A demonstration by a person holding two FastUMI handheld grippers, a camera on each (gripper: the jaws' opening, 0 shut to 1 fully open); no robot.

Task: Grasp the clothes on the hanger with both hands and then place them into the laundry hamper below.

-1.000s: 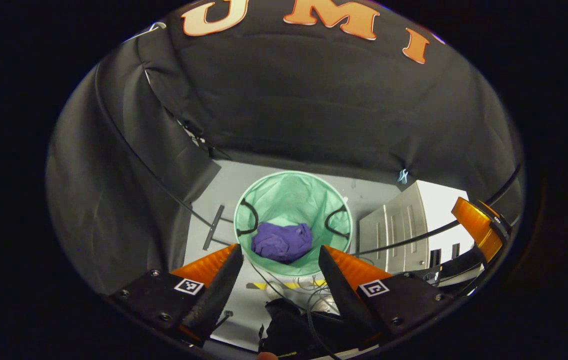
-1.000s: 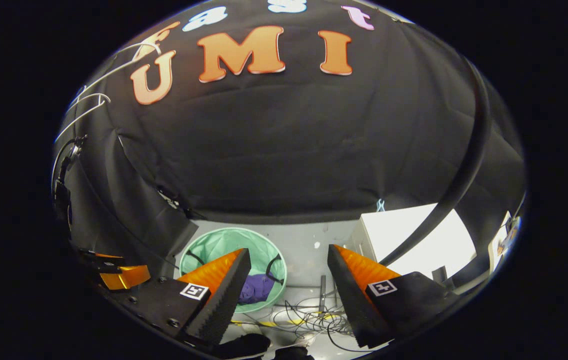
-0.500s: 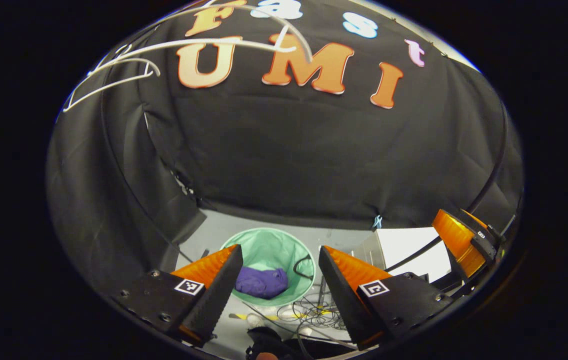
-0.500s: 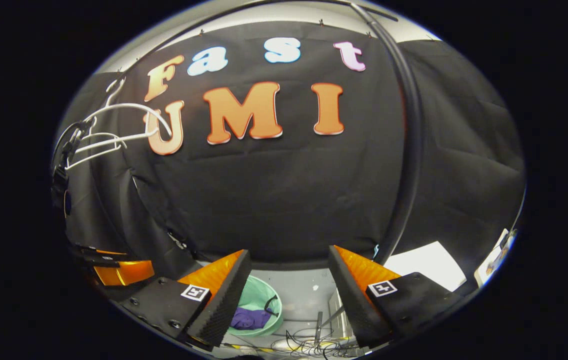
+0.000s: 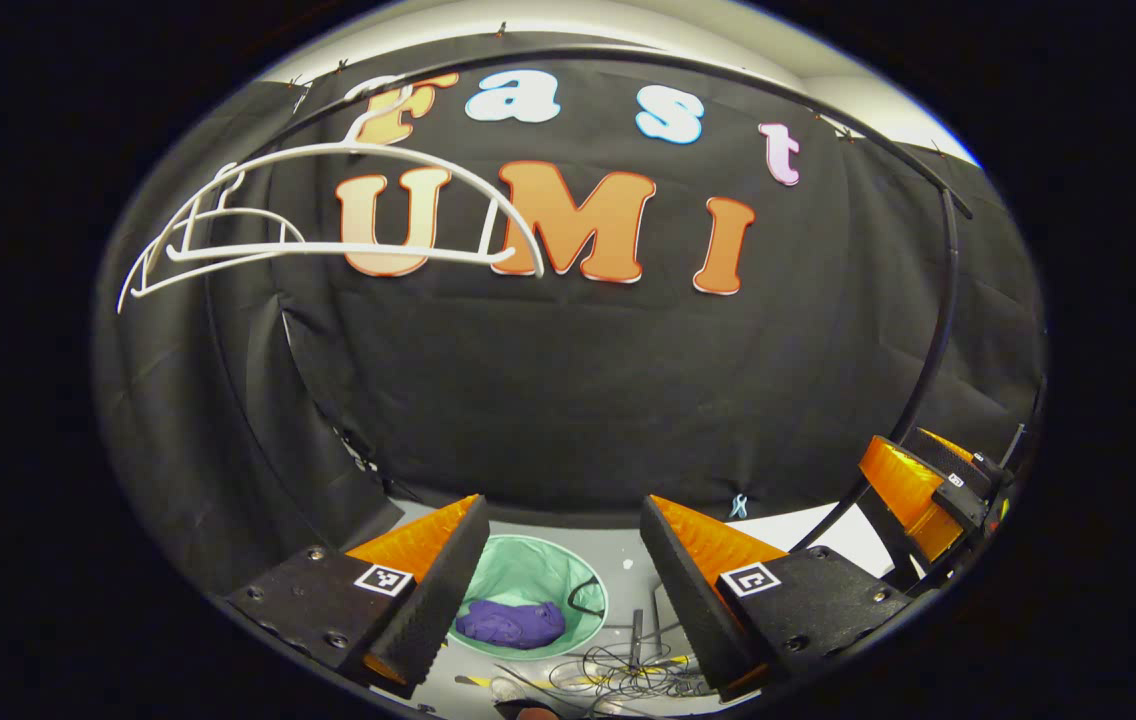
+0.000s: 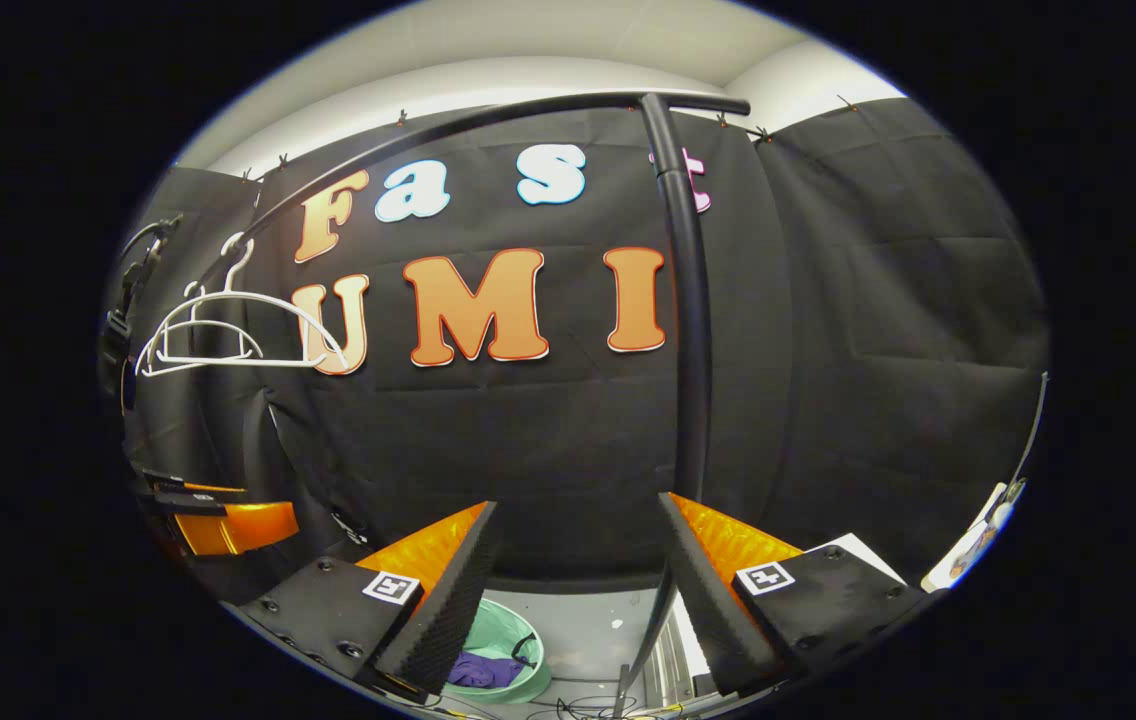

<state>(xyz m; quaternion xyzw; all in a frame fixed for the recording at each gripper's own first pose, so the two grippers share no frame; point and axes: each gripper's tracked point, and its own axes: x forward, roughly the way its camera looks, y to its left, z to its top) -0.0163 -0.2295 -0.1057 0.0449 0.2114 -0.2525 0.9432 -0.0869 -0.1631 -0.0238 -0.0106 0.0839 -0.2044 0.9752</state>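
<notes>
Down on the floor, the purple clothes [image 5: 510, 623] lie in the green hamper [image 5: 568, 585] (hangers [image 5: 328, 215] bare), while the left gripper [image 5: 563, 570] and right gripper [image 6: 573, 570], fingers spread and empty, have lifted away, so the job looks done.

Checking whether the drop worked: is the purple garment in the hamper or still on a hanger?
In. The garment lies bunched inside the hamper; the hangers are bare.

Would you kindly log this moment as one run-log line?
left gripper: open, empty | right gripper: open, empty | purple garment: in green hamper | white hangers: bare on rail
</notes>
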